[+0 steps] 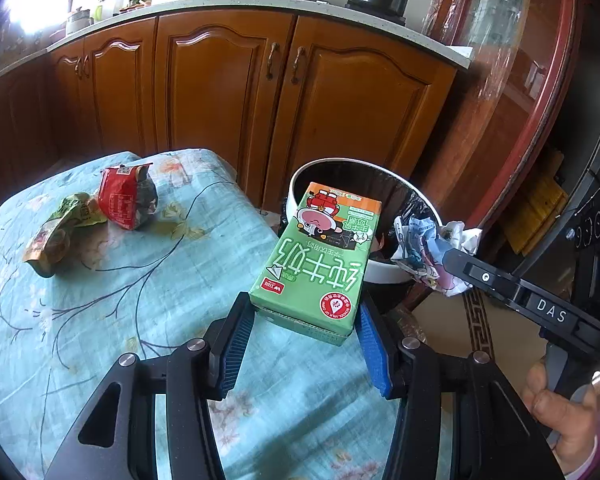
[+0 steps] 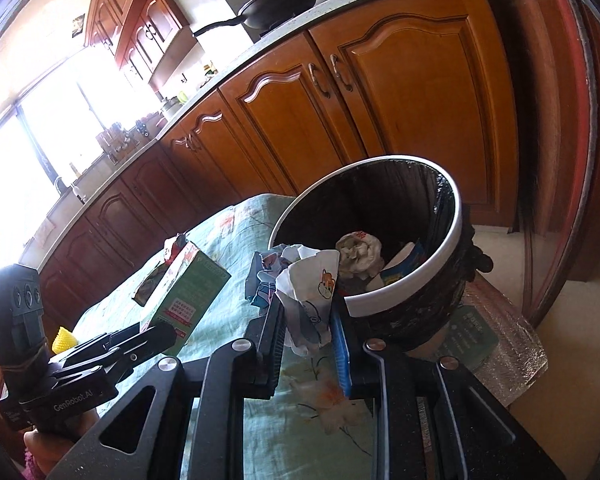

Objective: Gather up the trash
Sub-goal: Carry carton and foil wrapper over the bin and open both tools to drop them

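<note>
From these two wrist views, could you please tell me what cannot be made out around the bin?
- Bin bottom: left wrist view, blocked by milk carton and crumpled wrapper.
- Bin's base: right wrist view, behind the right claw.
- Yellow item: right wrist view, mostly behind the left claw's body.

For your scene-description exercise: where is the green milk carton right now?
In the left wrist view, the green milk carton sits clamped in the left gripper, above the table edge, beside the bin.

Both wrist views look steeply down, close over the table (image 1: 100,280), sharing the bin (image 2: 452,216) and cabinets (image 1: 220,92).
</note>
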The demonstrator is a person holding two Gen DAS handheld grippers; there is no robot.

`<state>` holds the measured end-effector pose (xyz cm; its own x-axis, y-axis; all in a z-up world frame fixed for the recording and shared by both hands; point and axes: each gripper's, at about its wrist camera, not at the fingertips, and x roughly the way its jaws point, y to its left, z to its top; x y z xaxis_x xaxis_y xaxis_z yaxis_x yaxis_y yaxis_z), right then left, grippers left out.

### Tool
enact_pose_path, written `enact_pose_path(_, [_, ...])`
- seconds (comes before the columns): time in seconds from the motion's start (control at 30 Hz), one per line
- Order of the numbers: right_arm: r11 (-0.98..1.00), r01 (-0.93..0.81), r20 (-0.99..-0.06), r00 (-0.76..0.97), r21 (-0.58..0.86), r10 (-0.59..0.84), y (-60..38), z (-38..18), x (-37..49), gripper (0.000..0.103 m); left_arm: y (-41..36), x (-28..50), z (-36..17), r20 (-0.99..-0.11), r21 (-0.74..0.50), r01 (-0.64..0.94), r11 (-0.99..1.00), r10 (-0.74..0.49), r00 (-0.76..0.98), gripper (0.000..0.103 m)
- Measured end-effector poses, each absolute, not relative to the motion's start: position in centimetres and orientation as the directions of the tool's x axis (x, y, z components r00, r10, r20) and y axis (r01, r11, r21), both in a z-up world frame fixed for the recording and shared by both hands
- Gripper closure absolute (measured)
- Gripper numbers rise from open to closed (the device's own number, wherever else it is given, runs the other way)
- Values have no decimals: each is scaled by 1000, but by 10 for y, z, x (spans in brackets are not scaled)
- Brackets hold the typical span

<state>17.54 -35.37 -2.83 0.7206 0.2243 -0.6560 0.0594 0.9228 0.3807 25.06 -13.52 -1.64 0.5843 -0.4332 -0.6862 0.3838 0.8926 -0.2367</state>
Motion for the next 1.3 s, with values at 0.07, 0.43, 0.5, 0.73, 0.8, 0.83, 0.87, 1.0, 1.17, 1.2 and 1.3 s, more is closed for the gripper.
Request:
enact_pose_path(0.07, [922, 68, -655, 724, 382, 219, -358, -28, 176, 81, -140, 253, -17, -689, -233, 389, 891, -434, 581, 53])
enact_pose_path(0.43, [919, 107, -644, 744, 380, 180, -378, -24, 185, 81, -167, 275, -13, -698, -206, 403, 892, -422, 578, 53])
enact_pose_path(0.5, [920, 110, -644, 745, 376, 174, -381, -22, 188, 81, -173, 280, -12, -698, -202, 407, 891, -422, 578, 53])
enact_pose_path(0.73, [928, 121, -647, 748, 352, 148, -390, -18, 202, 81, -191, 296, -13, -702, -190, 427, 884, -426, 571, 53])
enact_pose_path(0.8, [932, 123, -651, 747, 341, 140, -392, -18, 207, 81, -194, 300, -14, -704, -189, 430, 883, -427, 568, 53])
enact_pose_path(0.83, [935, 124, -655, 744, 333, 134, -392, -18, 209, 81, -196, 302, -15, -705, -188, 431, 883, -427, 567, 53])
enact_pose_path(0.87, [937, 126, -659, 741, 326, 130, -392, -18, 212, 81, -196, 304, -15, -706, -187, 432, 882, -427, 566, 53])
enact_pose_path(1.0, [944, 128, -676, 728, 304, 119, -393, -21, 220, 80, -203, 312, -19, -712, -181, 434, 883, -422, 561, 53])
enact_pose_path(1.17, [952, 130, -698, 709, 276, 106, -393, -26, 230, 80, -212, 325, -24, -726, -174, 434, 884, -413, 550, 53])
enact_pose_path(1.2, [954, 129, -702, 705, 271, 104, -393, -27, 232, 80, -213, 327, -25, -729, -175, 434, 884, -412, 546, 53])
enact_pose_path(1.3, [958, 129, -712, 695, 257, 98, -395, -29, 237, 80, -219, 333, -26, -735, -173, 435, 884, -410, 541, 53])
